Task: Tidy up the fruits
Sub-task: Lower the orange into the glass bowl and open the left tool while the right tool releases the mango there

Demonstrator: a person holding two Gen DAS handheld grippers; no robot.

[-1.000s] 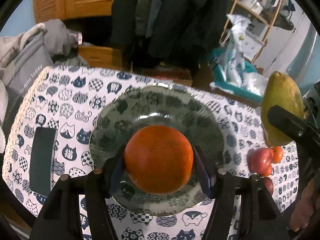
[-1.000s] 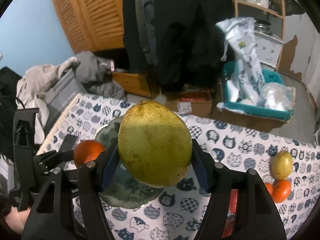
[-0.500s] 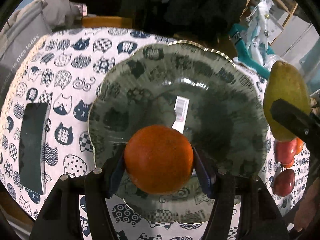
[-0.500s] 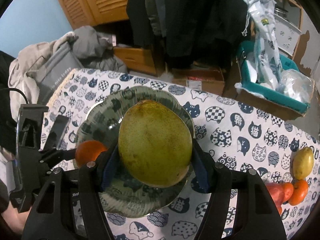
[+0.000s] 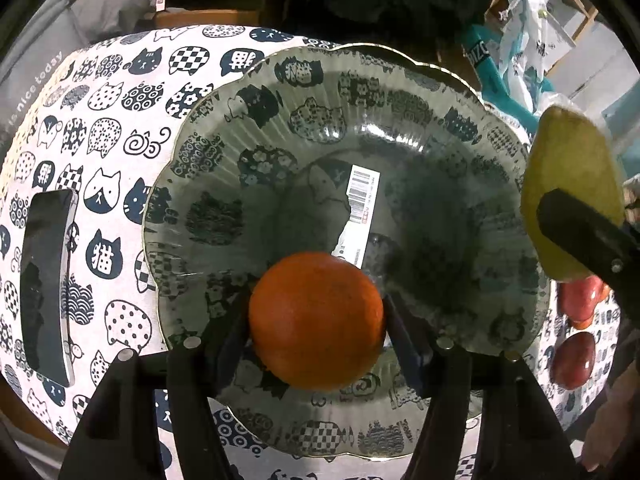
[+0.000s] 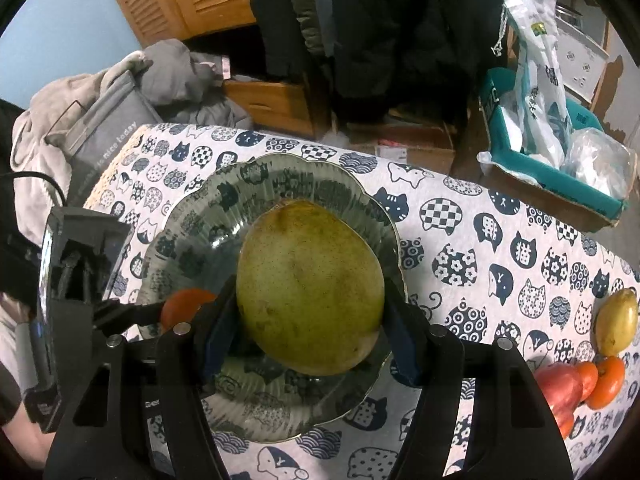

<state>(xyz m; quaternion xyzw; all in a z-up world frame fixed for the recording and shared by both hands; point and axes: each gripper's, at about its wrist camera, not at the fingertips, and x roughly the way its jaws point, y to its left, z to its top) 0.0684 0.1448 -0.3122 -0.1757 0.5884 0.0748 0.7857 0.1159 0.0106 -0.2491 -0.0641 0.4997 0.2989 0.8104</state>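
Phone (image 5: 48,284) left of plate (image 5: 400,92); loose fruits (image 6: 600,352) far right.

Orange (image 5: 316,320) and green pear (image 6: 310,292) held above scalloped glass plate (image 5: 400,92).

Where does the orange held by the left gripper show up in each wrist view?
Left wrist: the orange sits low in the centre, clamped between the left gripper fingers.
Right wrist: it peeks out at lower left, mostly hidden behind the pear.
Shared landmark: the dark scalloped plate.
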